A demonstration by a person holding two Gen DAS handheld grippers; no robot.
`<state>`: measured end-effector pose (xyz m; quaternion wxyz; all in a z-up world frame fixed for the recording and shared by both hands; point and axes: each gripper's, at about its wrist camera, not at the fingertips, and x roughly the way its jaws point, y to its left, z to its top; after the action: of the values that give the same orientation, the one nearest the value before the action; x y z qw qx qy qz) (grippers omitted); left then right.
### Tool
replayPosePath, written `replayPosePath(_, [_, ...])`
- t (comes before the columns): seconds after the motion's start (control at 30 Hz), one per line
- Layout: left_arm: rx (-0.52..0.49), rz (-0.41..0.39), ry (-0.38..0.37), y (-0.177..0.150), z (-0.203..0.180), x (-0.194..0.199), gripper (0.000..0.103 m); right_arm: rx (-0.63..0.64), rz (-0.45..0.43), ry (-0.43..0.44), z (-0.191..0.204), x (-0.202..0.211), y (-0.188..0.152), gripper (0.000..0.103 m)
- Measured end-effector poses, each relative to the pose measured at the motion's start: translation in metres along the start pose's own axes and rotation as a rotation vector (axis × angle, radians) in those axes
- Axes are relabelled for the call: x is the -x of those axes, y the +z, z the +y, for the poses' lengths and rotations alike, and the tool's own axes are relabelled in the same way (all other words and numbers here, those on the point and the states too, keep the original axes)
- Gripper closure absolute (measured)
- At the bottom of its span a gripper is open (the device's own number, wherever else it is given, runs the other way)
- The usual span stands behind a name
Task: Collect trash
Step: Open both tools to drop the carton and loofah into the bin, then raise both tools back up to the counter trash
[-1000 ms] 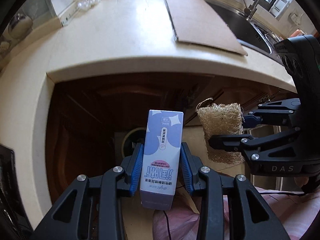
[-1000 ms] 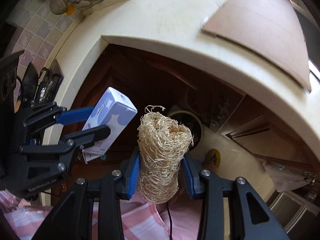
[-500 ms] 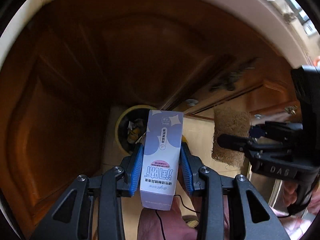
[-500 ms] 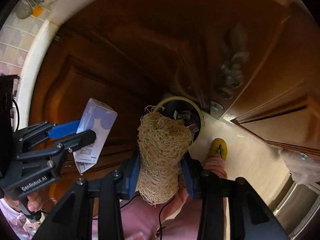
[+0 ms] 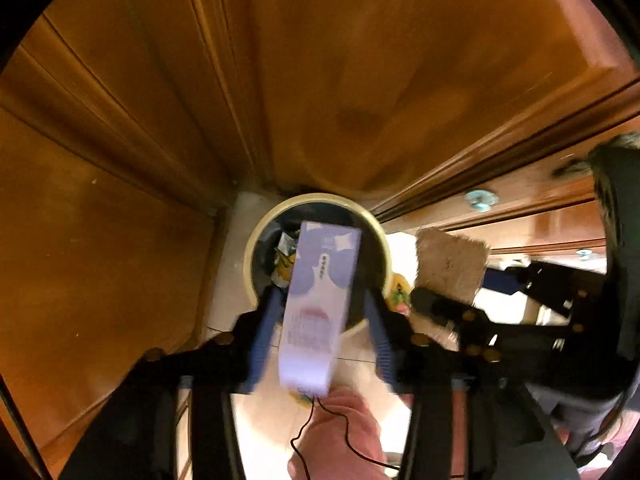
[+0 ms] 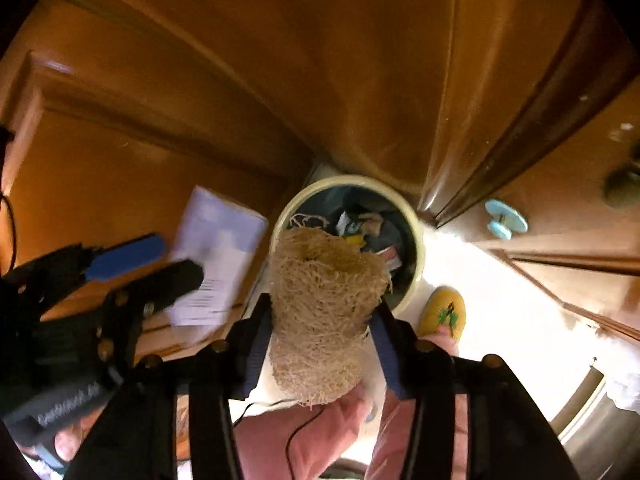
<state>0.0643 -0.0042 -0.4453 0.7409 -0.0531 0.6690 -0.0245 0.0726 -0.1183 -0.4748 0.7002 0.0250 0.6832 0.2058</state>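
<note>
black two-finger grippers [image 5: 320, 320] [image 6: 322, 328] with blue pads [image 6: 256, 344] and brass-coloured screws [image 6: 424, 346], thin black cable [image 5: 312, 428], pink trousers [image 6: 320, 432], yellow slipper [image 6: 444, 312].

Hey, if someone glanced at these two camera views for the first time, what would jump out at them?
First, the pale purple carton between the left gripper fingers, which have just been opening, with gaps at both sides. It hangs right over the cream-rimmed trash bin on the floor by the wooden cabinet doors. Next, the straw-coloured loofah between the right gripper fingers, also just opening, above that bin.

Both wrist views look steeply down from nearby above, sharing the cream-rimmed bin [image 5: 256, 240] [image 6: 418, 236] by cupboard doors [image 5: 360, 60] [image 6: 280, 60].
</note>
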Motion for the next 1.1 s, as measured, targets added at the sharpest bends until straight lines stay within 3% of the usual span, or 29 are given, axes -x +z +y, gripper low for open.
replayPosePath(0.1, [0.018, -0.026, 0.028, -0.003, 0.006, -0.01, 0.029, -0.01, -0.016, -0.018, -0.009, -0.015, 0.003, 0.042])
replayPosePath(0.17, [0.026, -0.024, 0.036, -0.002, 0.011, -0.017, 0.025, -0.018, -0.008, -0.028, -0.014, -0.024, 0.003, 0.04])
replayPosePath(0.33, [0.007, -0.008, 0.079, 0.0, 0.006, -0.027, 0.023, -0.041, -0.002, -0.027, -0.02, -0.027, 0.003, 0.038])
replayPosePath(0.73, [0.007, -0.021, 0.059, 0.0, 0.004, 0.002, 0.023, -0.062, -0.022, -0.025, -0.021, -0.006, -0.002, 0.037])
replayPosePath(0.97, [0.022, -0.057, 0.058, 0.0, -0.003, 0.056, 0.022, -0.12, 0.208, 0.074, -0.019, -0.003, -0.01, 0.032])
replayPosePath(1.1, [0.04, -0.09, 0.056, -0.002, -0.003, 0.087, 0.022, -0.077, 0.181, 0.08, -0.005, 0.017, -0.016, 0.029])
